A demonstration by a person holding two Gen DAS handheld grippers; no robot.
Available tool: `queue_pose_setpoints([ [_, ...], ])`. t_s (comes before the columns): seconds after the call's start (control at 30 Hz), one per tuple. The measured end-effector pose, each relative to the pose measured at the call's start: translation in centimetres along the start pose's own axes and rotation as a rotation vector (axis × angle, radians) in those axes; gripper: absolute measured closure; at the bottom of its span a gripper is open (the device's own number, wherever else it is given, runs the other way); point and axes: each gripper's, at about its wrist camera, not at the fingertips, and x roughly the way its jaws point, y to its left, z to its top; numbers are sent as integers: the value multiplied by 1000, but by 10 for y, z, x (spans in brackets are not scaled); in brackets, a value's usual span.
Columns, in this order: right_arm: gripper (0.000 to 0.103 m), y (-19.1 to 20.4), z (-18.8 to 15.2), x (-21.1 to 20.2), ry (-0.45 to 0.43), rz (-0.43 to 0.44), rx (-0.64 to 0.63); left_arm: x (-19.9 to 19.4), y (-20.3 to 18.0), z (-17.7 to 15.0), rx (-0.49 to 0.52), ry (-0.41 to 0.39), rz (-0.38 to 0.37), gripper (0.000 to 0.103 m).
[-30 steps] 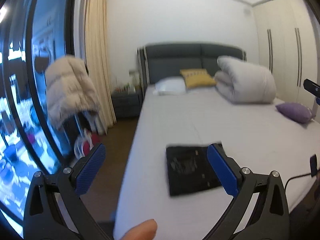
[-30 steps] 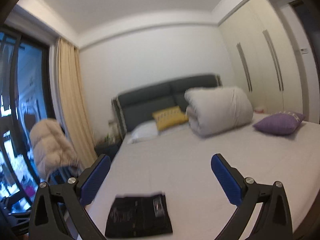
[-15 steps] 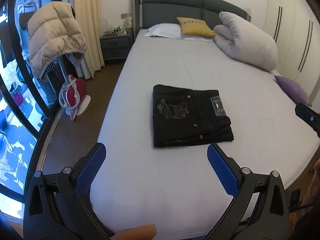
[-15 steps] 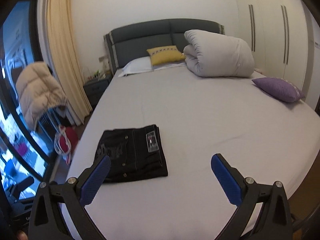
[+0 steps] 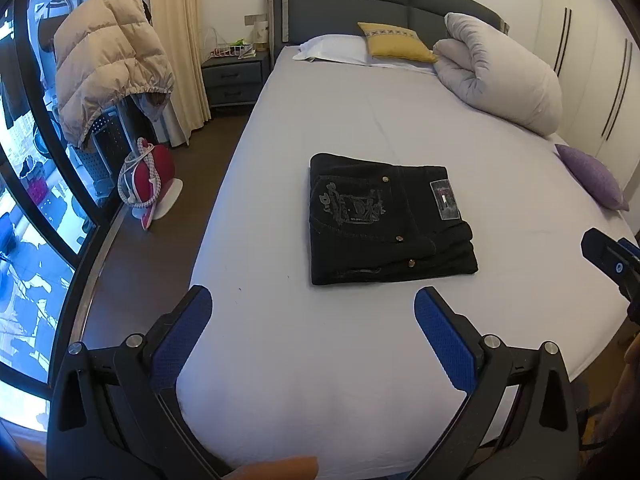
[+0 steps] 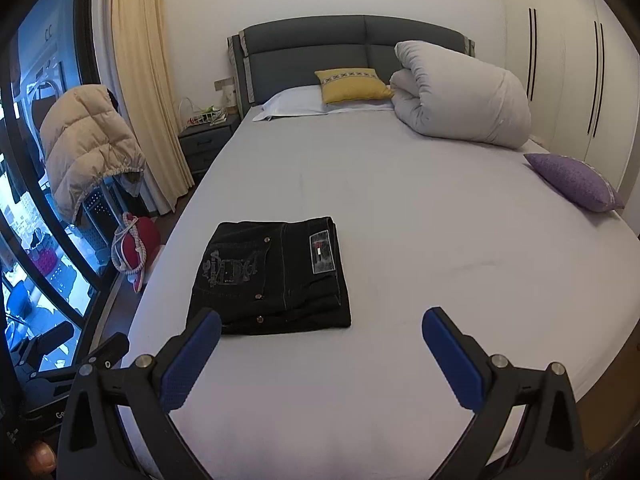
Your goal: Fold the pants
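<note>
Two handheld grippers hovered over the foot end of the wide bed with its pale lilac sheet (image 5: 360, 360), nearest the camera. The left gripper (image 5: 313, 308) had its blue-padded jaws spread wide and empty, and the right gripper (image 6: 321, 328) was likewise released, gripping nothing.

Just beyond both, the black folded denim pants (image 5: 384, 224) lay flat on the sheet as a compact rectangle, toward the bed's window side, with a pale embroidered back pocket and a small rectangular waistband label facing up. Neither gripper touched them.

Off the bed's window side, a red and white object (image 5: 148, 172) sat on the dark floor, and a beige quilted puffer jacket (image 5: 108, 60) hung beside the glass. Near the bed's opposite edge rested a purple cushion (image 6: 572, 180). Farther up lay a rolled white duvet (image 6: 456, 96), then a yellow cushion (image 6: 352, 84) and a white pillow (image 6: 296, 104) against the bed's dark grey padded headboard (image 6: 352, 44).
</note>
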Motion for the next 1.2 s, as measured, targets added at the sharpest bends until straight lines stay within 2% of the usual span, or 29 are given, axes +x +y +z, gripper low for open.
queue_pose_setpoints([
  [0.43,0,0,-4,4,35,4,-5,8,1,-2,0,6,6,0],
  [1.2,0,1,-7,7,45,1,-7,17,5,-7,-1,25,6,0],
])
